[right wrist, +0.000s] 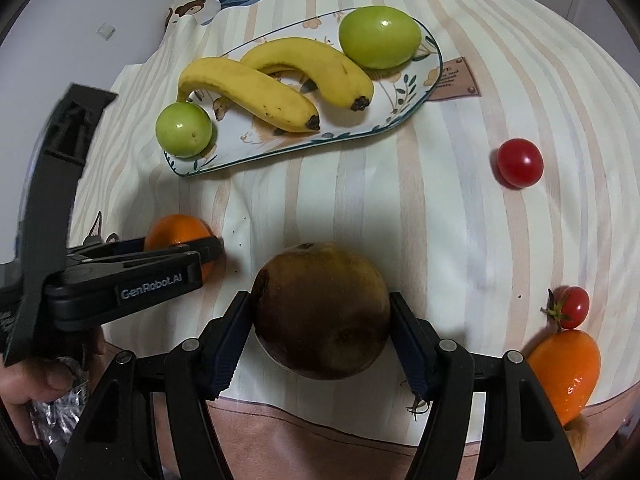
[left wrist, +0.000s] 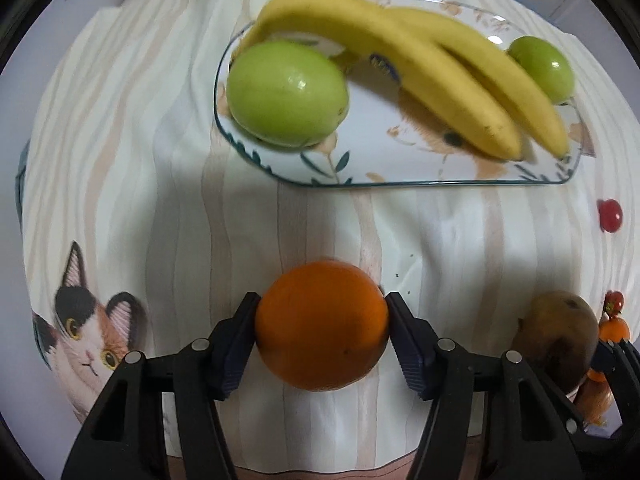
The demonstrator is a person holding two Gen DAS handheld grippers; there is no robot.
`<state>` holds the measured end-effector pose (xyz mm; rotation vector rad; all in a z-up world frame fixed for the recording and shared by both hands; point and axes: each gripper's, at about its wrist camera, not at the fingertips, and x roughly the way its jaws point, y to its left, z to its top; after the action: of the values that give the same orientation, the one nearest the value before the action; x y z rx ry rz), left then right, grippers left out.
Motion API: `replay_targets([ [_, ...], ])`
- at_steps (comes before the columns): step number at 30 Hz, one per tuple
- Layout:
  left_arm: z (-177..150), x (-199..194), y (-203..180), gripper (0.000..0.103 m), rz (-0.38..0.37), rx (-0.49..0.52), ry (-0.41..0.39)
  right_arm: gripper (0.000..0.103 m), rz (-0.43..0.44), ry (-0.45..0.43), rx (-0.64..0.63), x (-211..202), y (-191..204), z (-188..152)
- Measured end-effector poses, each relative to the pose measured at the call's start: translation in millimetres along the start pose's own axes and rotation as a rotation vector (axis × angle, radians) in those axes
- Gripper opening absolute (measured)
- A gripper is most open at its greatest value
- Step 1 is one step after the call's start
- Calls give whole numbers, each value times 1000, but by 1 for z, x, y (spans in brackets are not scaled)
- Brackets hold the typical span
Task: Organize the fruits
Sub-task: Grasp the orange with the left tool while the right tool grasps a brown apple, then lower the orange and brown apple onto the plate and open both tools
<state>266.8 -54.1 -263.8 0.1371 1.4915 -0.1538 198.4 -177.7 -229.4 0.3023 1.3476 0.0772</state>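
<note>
Now you're gripping two fruits — left gripper (left wrist: pixel 322 328) clamping the orange (left wrist: pixel 322 326), right gripper (right wrist: pixel 320 312) clamping the brown pear (right wrist: pixel 322 310). Next you're likely carrying both to the plate's (right wrist: pixel 434 70) bare near edge — place gently, they roll.

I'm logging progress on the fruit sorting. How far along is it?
Done: two bananas and two green fruits lie on the plate. In hand: the left gripper clamps the orange, and the right gripper clamps a brown fruit. Left on the cloth: two red tomatoes and a small orange fruit.
</note>
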Motion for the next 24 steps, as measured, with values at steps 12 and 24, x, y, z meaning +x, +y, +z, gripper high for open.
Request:
replay_targets([
  [12, 48, -87, -4, 60, -173, -53, -70, 69, 83, -96, 10, -46, 3, 38],
  [24, 184, -84, 2, 60, -154, 35, -3, 69, 72, -146, 38, -28, 15, 156],
])
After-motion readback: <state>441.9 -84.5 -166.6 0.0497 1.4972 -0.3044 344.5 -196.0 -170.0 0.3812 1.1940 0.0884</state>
